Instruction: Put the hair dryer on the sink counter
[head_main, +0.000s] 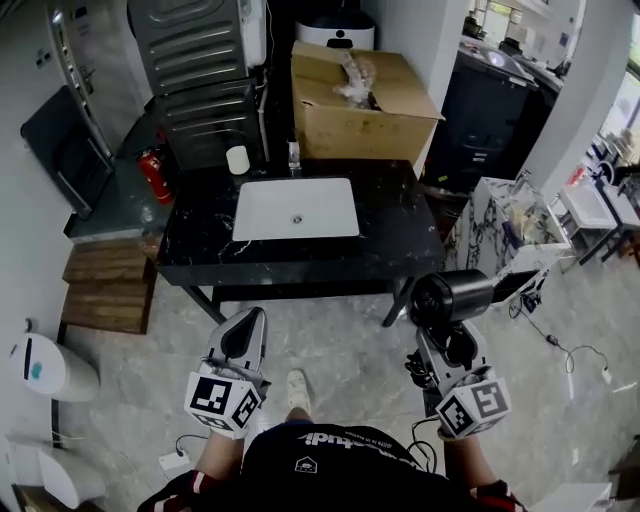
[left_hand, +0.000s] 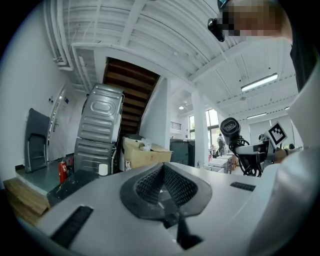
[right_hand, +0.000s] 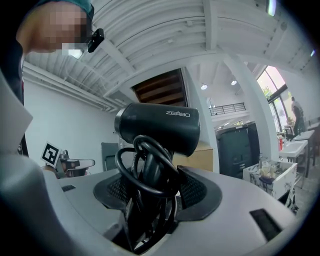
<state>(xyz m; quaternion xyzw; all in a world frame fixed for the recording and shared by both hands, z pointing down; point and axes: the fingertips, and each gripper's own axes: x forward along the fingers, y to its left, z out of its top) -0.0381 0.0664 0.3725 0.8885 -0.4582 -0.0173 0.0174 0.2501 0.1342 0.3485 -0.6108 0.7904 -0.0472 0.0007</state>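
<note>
Your right gripper (right_hand: 150, 187) is clamped on the hair dryer (right_hand: 157, 127). Its handle, wrapped in black cord (right_hand: 131, 172), stands between the pads (right_hand: 196, 189), with the barrel above them. White lettering on the barrel looks like "ZEABO". The dryer is in the air, just short of the sink counter (head_main: 400, 235) at its front right corner. Your left gripper (left_hand: 162, 182) has its jaws together on nothing, short of the counter's front edge.

I see an open cardboard box (head_main: 360, 105) at back w/ crumpled plastic (head_main: 355, 75) inside (can't tell what it wraps). Small bottle (head_main: 294, 153) just left of it, white cup (head_main: 237, 160) further left. Red fire extinguisher (head_main: 155, 175) at left, wooden steps (head_main: 108, 285) below it, white bin (head_main: 50, 365) btm left.
</note>
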